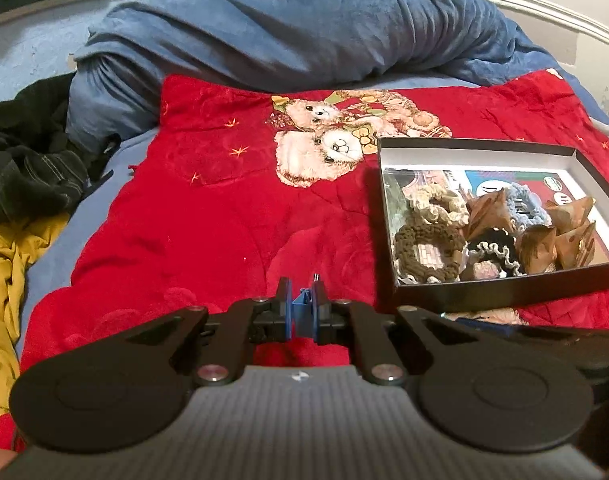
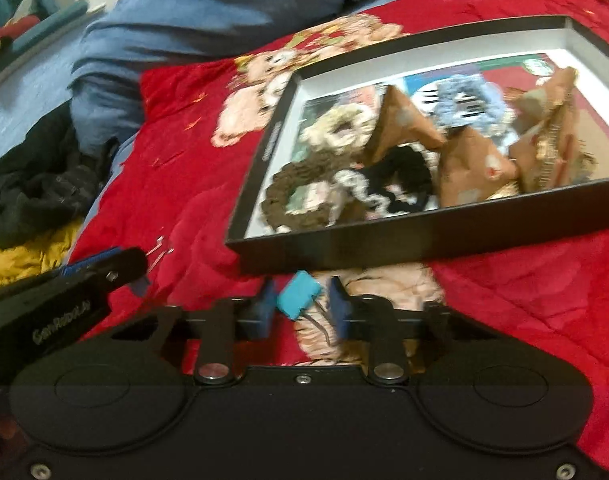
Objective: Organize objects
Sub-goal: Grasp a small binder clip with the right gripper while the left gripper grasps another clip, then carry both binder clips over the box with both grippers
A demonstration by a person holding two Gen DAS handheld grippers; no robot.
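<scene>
- Across the bed, a blue duvet [image 1: 288, 24] is lying bunched up at the far end, with a red blanket [image 1: 176, 216] spreading out in front of it. Two teddy bears [image 1: 324, 136] are printed on the red one.
- Off to the left, dark clothes [image 1: 28, 160] and something mustard yellow [image 1: 4, 264] are sitting in a heap.
- Over on the right of the blanket, a shallow black box [image 1: 504, 286] with a white inside is resting open. The right wrist view is pretty blurry, but the box [image 2: 424, 240] is filling most of it.
- Inside the box, scrunchies are piling up: a cream one [image 1: 432, 204], a brown one [image 1: 428, 248], a black and white one [image 1: 492, 250] and a light blue one [image 1: 524, 204]. Brown paper packets [image 1: 492, 212] are mixed in beside them.
- Near the box's front wall, the right gripper [image 2: 302, 306] is sitting with its jaws partly apart, and a small teal clip [image 2: 298, 294] is showing between them. Can't tell whether they're actually gripping it.
- Well left of the box, the left gripper [image 1: 302, 312] is squeezing down narrow on a small blue clip [image 1: 303, 306] over the blanket.
</scene>
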